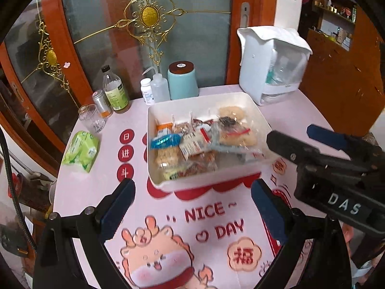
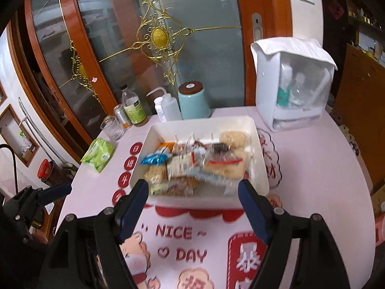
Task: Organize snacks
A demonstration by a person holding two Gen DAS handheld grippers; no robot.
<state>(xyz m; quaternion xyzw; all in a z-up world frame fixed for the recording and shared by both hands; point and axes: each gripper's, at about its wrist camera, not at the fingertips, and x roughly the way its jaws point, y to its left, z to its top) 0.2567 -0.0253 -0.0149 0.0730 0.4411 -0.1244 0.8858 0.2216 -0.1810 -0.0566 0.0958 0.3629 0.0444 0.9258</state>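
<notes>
A white rectangular bin point(image 1: 250, 101) stands on the pink table, full of wrapped snacks point(image 1: 199, 142): rice crackers, a blue-wrapped packet point(image 1: 166, 142) and biscuits. It also shows in the right wrist view point(image 2: 255, 130) with the snacks point(image 2: 192, 166). My left gripper point(image 1: 192, 187) is open and empty, just short of the bin's near wall. My right gripper point(image 2: 193, 187) is open and empty over the bin's near edge. In the left wrist view it point(image 1: 292, 136) reaches in from the right, beside the bin's right corner.
Behind the bin stand a teal canister point(image 1: 182, 82), a squeeze bottle point(image 1: 160, 89), a pill bottle point(image 1: 146, 91), a juice bottle point(image 1: 115, 91), a can point(image 1: 102, 102) and a glass point(image 1: 91, 118). A green tissue pack point(image 1: 83, 150) lies left. A white organizer box point(image 1: 272, 65) stands back right.
</notes>
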